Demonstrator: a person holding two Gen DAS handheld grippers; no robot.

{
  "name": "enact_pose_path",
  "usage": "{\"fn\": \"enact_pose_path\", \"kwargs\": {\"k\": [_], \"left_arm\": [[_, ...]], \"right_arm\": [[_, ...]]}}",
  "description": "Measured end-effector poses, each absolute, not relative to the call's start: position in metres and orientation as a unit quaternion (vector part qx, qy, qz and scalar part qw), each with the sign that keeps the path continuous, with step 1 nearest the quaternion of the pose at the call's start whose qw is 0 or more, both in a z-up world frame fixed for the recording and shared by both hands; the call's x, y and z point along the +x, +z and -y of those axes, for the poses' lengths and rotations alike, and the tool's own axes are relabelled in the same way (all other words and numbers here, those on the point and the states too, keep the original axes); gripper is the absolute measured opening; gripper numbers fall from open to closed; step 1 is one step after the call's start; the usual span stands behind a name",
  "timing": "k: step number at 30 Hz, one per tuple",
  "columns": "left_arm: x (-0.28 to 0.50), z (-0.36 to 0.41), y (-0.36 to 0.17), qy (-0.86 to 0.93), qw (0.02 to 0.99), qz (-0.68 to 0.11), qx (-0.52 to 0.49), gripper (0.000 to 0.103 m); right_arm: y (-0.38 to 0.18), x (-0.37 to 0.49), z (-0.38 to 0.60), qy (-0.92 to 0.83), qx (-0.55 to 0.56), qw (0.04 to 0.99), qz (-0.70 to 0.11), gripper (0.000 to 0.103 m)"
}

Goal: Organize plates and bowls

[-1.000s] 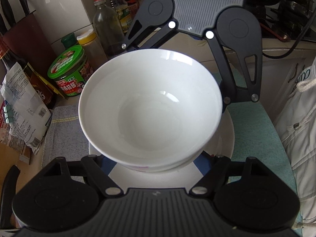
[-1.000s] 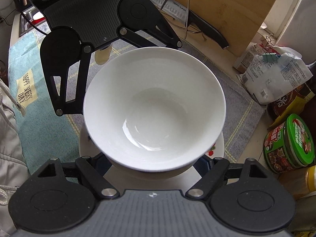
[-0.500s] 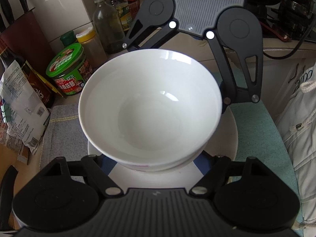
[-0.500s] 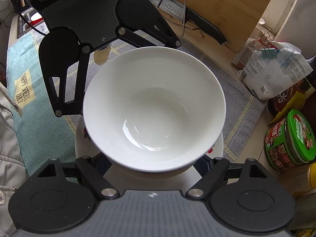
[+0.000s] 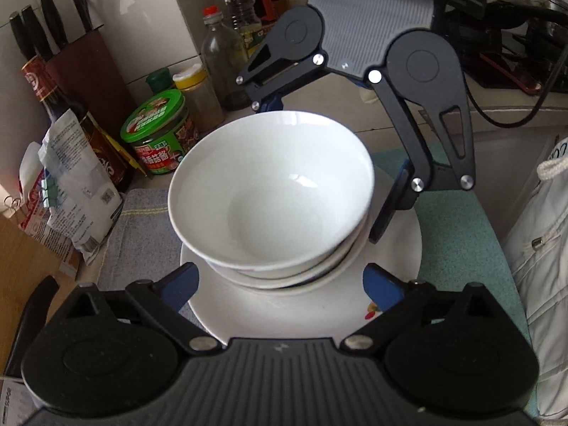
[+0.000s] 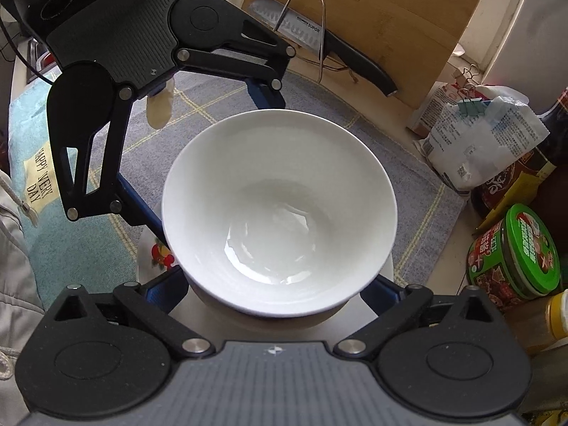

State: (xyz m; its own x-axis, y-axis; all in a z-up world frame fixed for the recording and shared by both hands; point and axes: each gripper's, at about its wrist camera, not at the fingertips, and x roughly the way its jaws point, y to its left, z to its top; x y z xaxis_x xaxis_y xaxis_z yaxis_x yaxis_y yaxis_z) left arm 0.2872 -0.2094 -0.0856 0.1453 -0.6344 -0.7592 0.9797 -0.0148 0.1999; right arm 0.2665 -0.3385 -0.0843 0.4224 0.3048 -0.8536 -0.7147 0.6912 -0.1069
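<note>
Between both open tongs | bowl (image 5: 271, 191) stacked on plate (image 5: 284, 314)

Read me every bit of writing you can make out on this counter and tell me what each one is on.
"SUPOR": on the blade of the kitchen knife leaning on the wooden cutting board.
"HAPPY VERY DAY": on the pale patch of the teal cloth.
Green-lidded jar: large Chinese characters on its label, too blurred to quote.
Clipped white bag: fine print and a QR code, too small to read.
Dark sauce bottle: red label, unreadable.
</note>
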Motion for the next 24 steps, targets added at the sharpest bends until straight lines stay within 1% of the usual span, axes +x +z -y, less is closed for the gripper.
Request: {"fn": "enact_pose_path", "kwargs": {"k": [5,9,16,18,21,24], "left_arm": [[0.283,0.197,-0.084,-0.578,0.695,-0.275,0.328,0.099],[0.272,0.188,-0.079,-0.535,0.742,-0.286,0.285,0.099],[0.247,0.16,-0.066,-0.431,0.836,-0.259,0.22,0.099],[0.245,0.15,-0.061,-0.399,0.86,-0.254,0.193,0.101],[0.24,0.136,-0.053,-0.371,0.883,-0.239,0.162,0.101],[0.23,0.124,-0.047,-0.347,0.896,-0.227,0.159,0.102]], "right_arm": [[-0.082,0.259,0.339,0.305,-0.24,0.815,-0.43,0.103],[-0.081,0.254,0.339,0.289,-0.23,0.824,-0.429,0.103],[-0.082,0.246,0.335,0.228,-0.215,0.837,-0.449,0.103],[-0.082,0.243,0.333,0.197,-0.213,0.842,-0.454,0.103],[-0.082,0.239,0.328,0.138,-0.199,0.847,-0.473,0.103],[-0.079,0.229,0.319,0.065,-0.165,0.856,-0.485,0.103]]}}
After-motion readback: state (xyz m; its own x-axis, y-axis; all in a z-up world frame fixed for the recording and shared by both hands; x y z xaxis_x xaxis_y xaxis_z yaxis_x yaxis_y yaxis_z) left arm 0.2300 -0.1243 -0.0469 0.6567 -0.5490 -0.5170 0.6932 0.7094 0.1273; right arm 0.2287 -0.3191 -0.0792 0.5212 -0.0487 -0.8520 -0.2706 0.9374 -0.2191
